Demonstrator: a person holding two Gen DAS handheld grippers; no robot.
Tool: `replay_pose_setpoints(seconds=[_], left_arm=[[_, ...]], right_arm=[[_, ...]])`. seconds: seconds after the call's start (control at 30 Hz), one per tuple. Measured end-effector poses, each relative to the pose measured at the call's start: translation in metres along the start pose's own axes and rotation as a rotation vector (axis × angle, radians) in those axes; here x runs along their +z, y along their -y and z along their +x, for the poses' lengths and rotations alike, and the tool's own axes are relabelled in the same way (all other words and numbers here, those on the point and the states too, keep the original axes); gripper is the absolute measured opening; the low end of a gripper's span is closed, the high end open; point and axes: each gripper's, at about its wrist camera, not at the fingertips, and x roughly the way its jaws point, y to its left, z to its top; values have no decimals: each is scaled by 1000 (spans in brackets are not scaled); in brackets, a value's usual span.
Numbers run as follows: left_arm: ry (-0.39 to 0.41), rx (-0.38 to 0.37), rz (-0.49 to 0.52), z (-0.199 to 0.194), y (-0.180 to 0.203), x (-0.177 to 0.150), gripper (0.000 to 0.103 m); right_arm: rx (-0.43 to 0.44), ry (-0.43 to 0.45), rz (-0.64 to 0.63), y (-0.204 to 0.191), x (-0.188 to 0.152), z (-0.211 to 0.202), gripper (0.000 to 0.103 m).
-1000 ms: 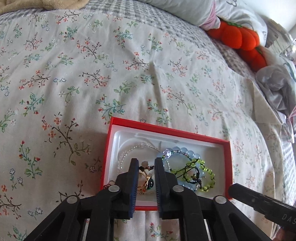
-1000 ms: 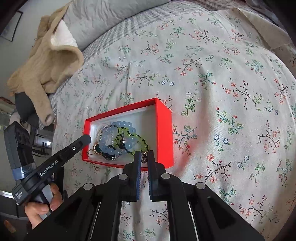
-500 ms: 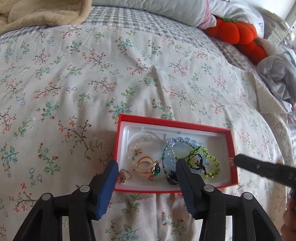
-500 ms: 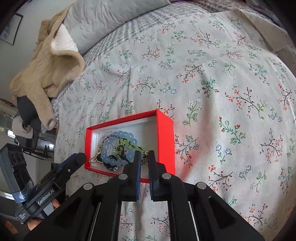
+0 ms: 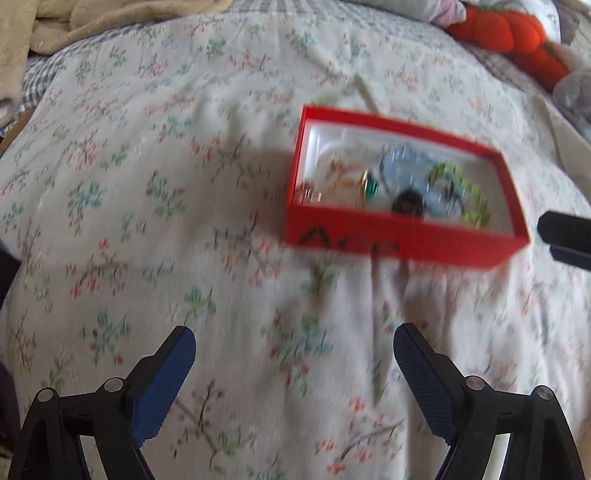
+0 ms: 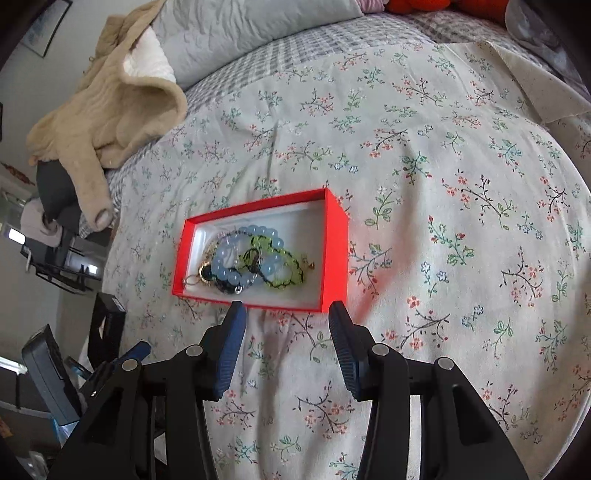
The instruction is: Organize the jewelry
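A red jewelry box (image 5: 402, 245) with a white lining lies on the floral bedspread; it also shows in the right wrist view (image 6: 334, 254). Inside lie a blue bead bracelet (image 6: 242, 264), a green bead bracelet (image 6: 286, 267), gold rings (image 5: 349, 177) and a dark bead piece (image 5: 408, 203). My left gripper (image 5: 294, 349) is open and empty, well back from the box. My right gripper (image 6: 284, 319) is open and empty, just short of the box's near side. The left wrist view is blurred.
A beige sweater (image 6: 107, 110) and a grey pillow (image 6: 240, 33) lie at the head of the bed. An orange plush toy (image 5: 513, 33) sits at the far right. The bed edge drops off at the left (image 6: 107, 295). The right gripper's tip (image 5: 565, 230) shows beside the box.
My left gripper opened, let the ring drop in the box and pulled back. My right gripper opened, released the green bracelet's end into the box and backed off slightly.
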Motion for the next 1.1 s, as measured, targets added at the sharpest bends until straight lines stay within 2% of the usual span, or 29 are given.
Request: replay_pose_setpoints(seconds=[0.07, 0.2, 0.3, 0.43, 0.53, 0.77, 1.1], left_arm=[[-5, 13, 9, 0, -2, -9, 94], [-25, 55, 40, -7, -8, -16, 103], [-17, 120, 56, -14, -10, -18, 103], [2, 113, 39, -15, -13, -20, 103], [7, 103, 28, -14, -13, -21, 103], [4, 103, 40, -10, -3, -22, 103], [22, 102, 68, -12, 10, -23, 103]], right_arm=[[-14, -5, -19, -5, -9, 1, 50], [-58, -7, -32, -8, -26, 4, 65], [-89, -14, 3, -3, -38, 3, 76], [-203, -9, -27, -6, -53, -1, 90], [-245, -21, -67, -7, -63, 0, 100], [-287, -16, -125, -5, -75, 1, 102], [-328, -22, -147, -11, -75, 2, 102]])
